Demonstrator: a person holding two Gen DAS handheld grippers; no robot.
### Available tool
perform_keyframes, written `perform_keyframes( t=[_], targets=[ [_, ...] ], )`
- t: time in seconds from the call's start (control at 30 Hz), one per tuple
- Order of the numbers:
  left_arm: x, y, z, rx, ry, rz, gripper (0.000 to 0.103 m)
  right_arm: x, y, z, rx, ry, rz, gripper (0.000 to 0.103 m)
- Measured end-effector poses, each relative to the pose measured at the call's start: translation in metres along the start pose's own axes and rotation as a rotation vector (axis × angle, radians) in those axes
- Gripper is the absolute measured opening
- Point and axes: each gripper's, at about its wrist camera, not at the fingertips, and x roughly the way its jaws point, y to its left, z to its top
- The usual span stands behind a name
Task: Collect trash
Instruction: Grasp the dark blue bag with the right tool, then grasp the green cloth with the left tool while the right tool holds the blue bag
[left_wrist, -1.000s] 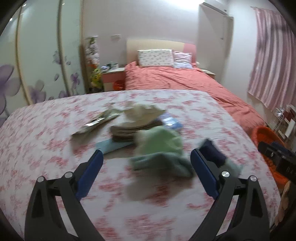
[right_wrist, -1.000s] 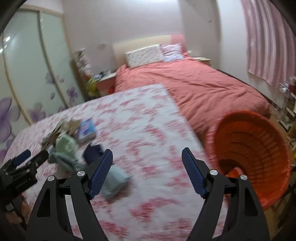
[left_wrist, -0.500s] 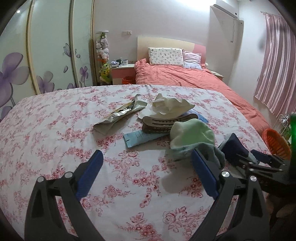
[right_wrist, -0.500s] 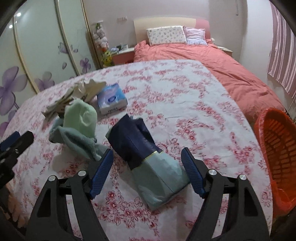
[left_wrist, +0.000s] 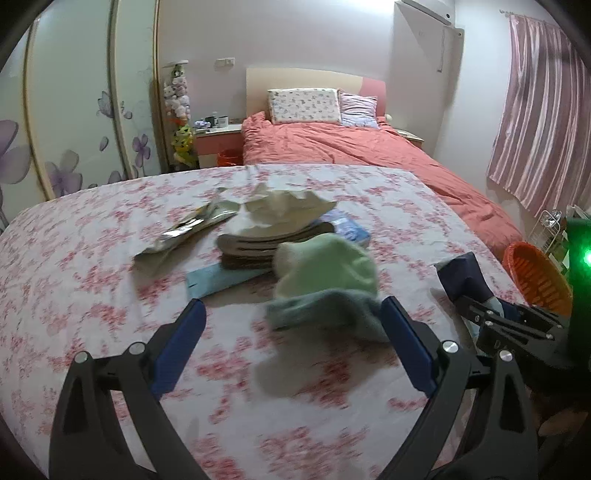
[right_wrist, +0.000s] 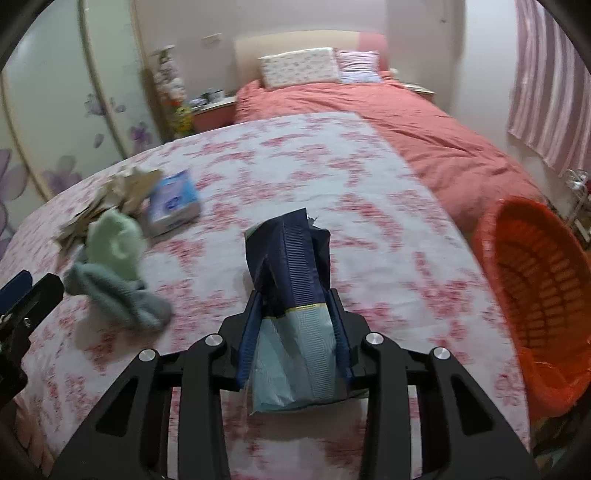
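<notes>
While right gripper (right_wrist: 293, 332) clamps navy-and-teal bag (right_wrist: 291, 280), orange basket (right_wrist: 535, 295) waits at 3 o'clock. Left gripper (left_wrist: 291, 343) spread, empty. Wrapper (left_wrist: 184, 230), tissue (left_wrist: 288, 206) left at 12 o'clock.

Crumpled navy-and-pale-blue foil packet (right_wrist: 291, 295): clamped between right claw (right_wrist: 293, 334) pads, navy end forward, lifted above floral bedspread. Orange plastic lattice basket (right_wrist: 535, 288): off bed's right edge, tilted, mouth toward packet. Silver foil wrapper (left_wrist: 184, 232), crumpled cream tissue (left_wrist: 284, 206), light-blue flat packet (left_wrist: 218, 278): lying in pile mid-bedspread.
</notes>
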Motion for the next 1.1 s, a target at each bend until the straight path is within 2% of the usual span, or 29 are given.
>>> perform_keyframes(
  t=[0.13,0.23,0.27,0.37,0.47,0.6,0.67,0.73,0.83,0.97,1.1],
  targets=[
    [0.011,-0.015,0.007,-0.003,0.011,0.01,0.093,-0.001,-0.002,-0.001,-0.001,0.0,0.01,0.035],
    [0.026,-0.023,0.008,0.033,0.035,0.058,0.09,0.0,-0.004,-0.002,-0.003,0.004,0.017,0.032],
    [0.03,-0.022,0.007,0.04,0.048,0.067,0.08,0.0,-0.004,-0.002,-0.002,0.005,0.019,0.032],
    [0.039,-0.015,0.0,0.022,0.104,0.041,0.062,0.0,-0.007,-0.002,0.005,0.008,0.026,0.032],
    [0.04,-0.005,-0.006,-0.004,0.12,0.021,0.049,0.001,-0.007,-0.002,0.002,0.007,0.024,0.032],
    [0.039,0.0,-0.011,-0.016,0.126,0.0,0.04,0.0,-0.008,-0.002,0.007,0.008,0.028,0.032],
    [0.037,0.001,-0.013,-0.018,0.128,-0.008,0.027,0.001,-0.007,-0.002,0.006,0.009,0.03,0.032],
    [0.033,0.005,-0.014,-0.023,0.126,-0.022,0.02,0.0,-0.006,-0.003,0.0,0.007,0.034,0.032],
    [0.022,0.017,-0.016,-0.031,0.106,-0.019,0.018,-0.001,-0.005,-0.003,-0.002,0.001,0.038,0.027],
    [0.013,0.04,-0.018,-0.054,0.09,0.034,0.018,0.0,-0.004,-0.003,-0.006,0.001,0.037,0.027],
    [0.019,0.061,-0.023,-0.096,0.117,0.072,0.021,0.0,-0.004,-0.003,-0.002,0.005,0.04,0.027]
  ],
)
